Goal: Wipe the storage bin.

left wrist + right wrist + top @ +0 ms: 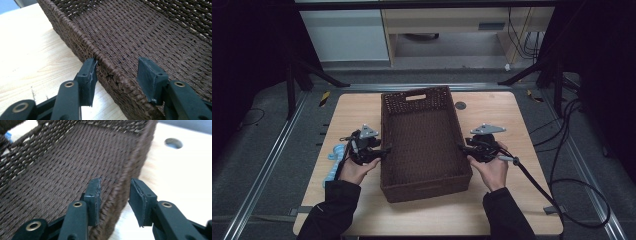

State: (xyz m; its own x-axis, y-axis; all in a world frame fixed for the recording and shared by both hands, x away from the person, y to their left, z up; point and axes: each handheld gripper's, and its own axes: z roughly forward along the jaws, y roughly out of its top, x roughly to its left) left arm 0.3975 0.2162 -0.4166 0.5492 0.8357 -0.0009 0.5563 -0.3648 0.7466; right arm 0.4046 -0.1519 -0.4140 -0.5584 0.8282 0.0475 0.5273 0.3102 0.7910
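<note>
Jaws of both my grippers straddle the basket [424,145] rims, left gripper [384,150] and right gripper [462,148], open, not yet pinching; its long axis runs away between them.

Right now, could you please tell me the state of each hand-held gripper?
Left hand-held gripper: open, jaws astride the basket rim, not clamped.
Right hand-held gripper: open, jaws astride the opposite rim, not clamped.
</note>
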